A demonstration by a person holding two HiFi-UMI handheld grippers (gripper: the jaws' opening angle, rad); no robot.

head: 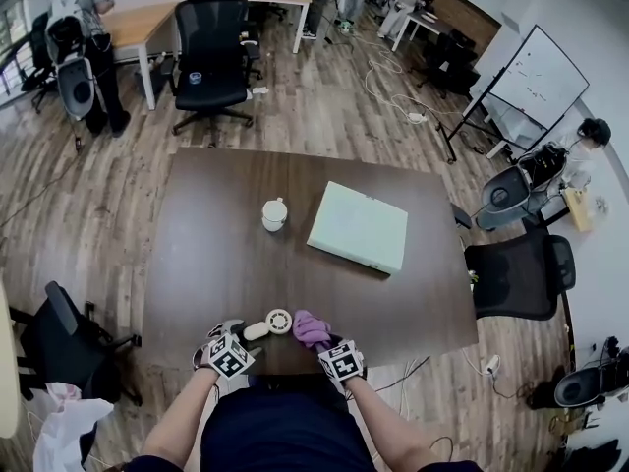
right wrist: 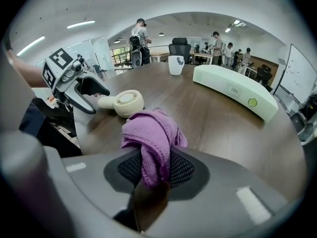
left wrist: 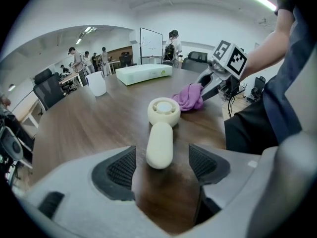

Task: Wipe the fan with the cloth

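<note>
A small cream hand fan lies flat on the dark wooden table near its front edge, with its round head to the right. My left gripper is open: the fan's handle lies between the pads with a gap on each side. Just right of the fan head, my right gripper is shut on a bunched purple cloth. The cloth rests close beside the fan head; whether they touch I cannot tell.
A white mug stands mid-table and a pale green box lies to its right. Office chairs stand around the table. People are at desks far behind.
</note>
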